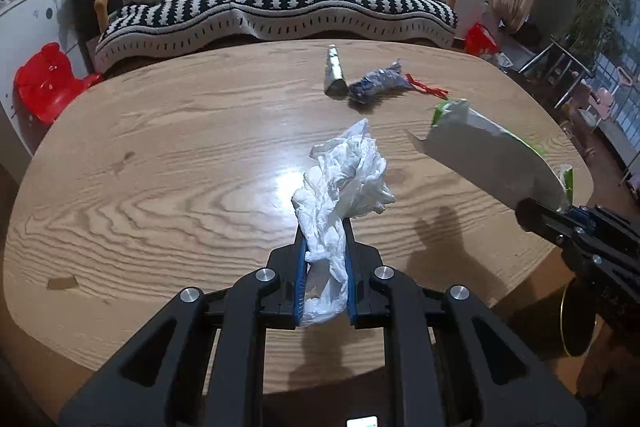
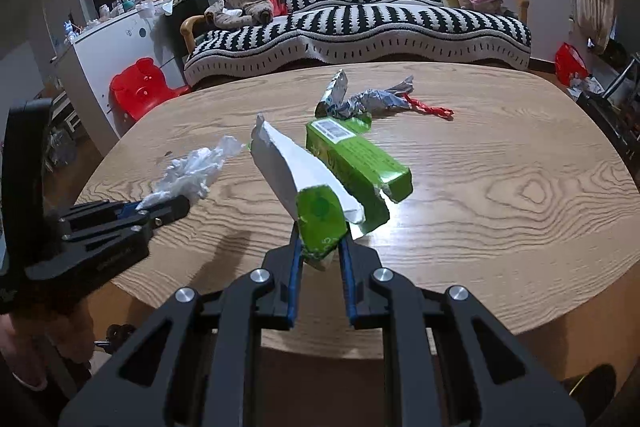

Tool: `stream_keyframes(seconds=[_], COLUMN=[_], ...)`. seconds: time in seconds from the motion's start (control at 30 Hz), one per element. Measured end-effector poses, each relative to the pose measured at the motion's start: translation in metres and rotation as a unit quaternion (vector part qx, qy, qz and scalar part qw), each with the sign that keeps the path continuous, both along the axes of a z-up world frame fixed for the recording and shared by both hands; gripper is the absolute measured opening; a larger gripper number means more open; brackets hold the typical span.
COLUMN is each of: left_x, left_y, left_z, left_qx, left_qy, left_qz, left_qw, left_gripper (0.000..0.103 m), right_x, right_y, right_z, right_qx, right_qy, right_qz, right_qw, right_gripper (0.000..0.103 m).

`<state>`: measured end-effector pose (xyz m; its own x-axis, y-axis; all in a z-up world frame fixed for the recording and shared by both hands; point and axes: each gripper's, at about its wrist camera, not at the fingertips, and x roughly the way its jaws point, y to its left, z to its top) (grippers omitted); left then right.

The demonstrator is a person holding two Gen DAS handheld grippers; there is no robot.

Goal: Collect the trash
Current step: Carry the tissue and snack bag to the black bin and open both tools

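My left gripper [image 1: 325, 227] is shut on a crumpled white plastic bag [image 1: 347, 179] and holds it above the wooden table [image 1: 160, 167]; it also shows in the right wrist view [image 2: 192, 171]. My right gripper [image 2: 320, 231] is shut on a torn green and white carton [image 2: 340, 171], held over the table; the carton also shows in the left wrist view [image 1: 488, 151]. Further back on the table lie a silver foil wrapper [image 1: 334, 71], a crumpled blue wrapper [image 1: 378, 85] and a red strip [image 1: 426, 87].
A black and white striped sofa [image 1: 276, 3] stands behind the table. A red plastic stool [image 1: 44, 79] is at the left, a white cabinet [image 2: 116, 43] beside it. Chairs and a red bag [image 1: 480, 39] are at the right.
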<state>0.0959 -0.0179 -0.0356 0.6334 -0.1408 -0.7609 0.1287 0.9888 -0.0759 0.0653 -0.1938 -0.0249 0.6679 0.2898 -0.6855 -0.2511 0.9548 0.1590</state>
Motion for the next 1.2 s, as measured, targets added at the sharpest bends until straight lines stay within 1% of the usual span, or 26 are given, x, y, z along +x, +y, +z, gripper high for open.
stream_keyframes(seconds=[0.13,0.33,0.4,0.53,0.7,0.73,0.9,0.97,1.07,1.1,1.17,1.2], left_x=[0.001,0.01,0.013,0.015,0.008,0.005,-0.012,-0.022,-0.039,-0.046,-0.059,-0.065], left_y=[-0.012,-0.028,-0.037,-0.074,-0.133,-0.152,-0.221,-0.258,-0.303,-0.323,-0.352,-0.365], left_z=[0.001,0.0,0.0,0.003,0.007,0.007,0.001,-0.002,-0.009,-0.014,-0.023,-0.028], left_qx=[0.005,-0.01,-0.016,-0.031,-0.041,-0.043,-0.052,-0.056,-0.06,-0.065,-0.069,-0.069], left_qy=[-0.015,-0.014,-0.014,-0.016,-0.029,-0.032,-0.034,-0.037,-0.034,-0.028,-0.018,-0.013], left_qz=[-0.007,-0.006,-0.007,-0.027,-0.073,-0.091,-0.153,-0.185,-0.228,-0.247,-0.274,-0.288], left_qw=[0.9999,0.9998,0.9997,0.999,0.996,0.9944,0.9863,0.9805,0.9713,0.9664,0.9591,0.9551], left_gripper=[0.015,0.015,0.015,0.015,0.015,0.015,0.015,0.015,0.015,0.015,0.015,0.015], right_x=[-0.003,-0.004,-0.007,-0.014,-0.033,-0.04,-0.079,-0.095,-0.125,-0.137,-0.16,-0.174], right_y=[-0.003,-0.023,-0.037,-0.072,-0.138,-0.158,-0.234,-0.262,-0.311,-0.329,-0.354,-0.371], right_z=[0.002,0.009,0.011,0.017,0.02,0.02,0.014,0.008,0.0,-0.002,-0.006,-0.009], right_qx=[-0.002,0.001,0.0,0.002,0.0,0.0,-0.01,-0.01,-0.008,-0.008,-0.009,-0.008], right_qy=[-0.006,-0.012,-0.013,-0.02,-0.023,-0.024,-0.022,-0.018,-0.004,-0.001,0.003,0.008], right_qz=[-0.002,-0.026,-0.038,-0.067,-0.128,-0.146,-0.213,-0.238,-0.289,-0.309,-0.336,-0.355], right_qw=[1.0,1.0,0.999,0.998,0.991,0.989,0.977,0.971,0.957,0.951,0.942,0.935], right_gripper=[0.018,0.018,0.018,0.018,0.018,0.018,0.018,0.018,0.018,0.018,0.018,0.018])
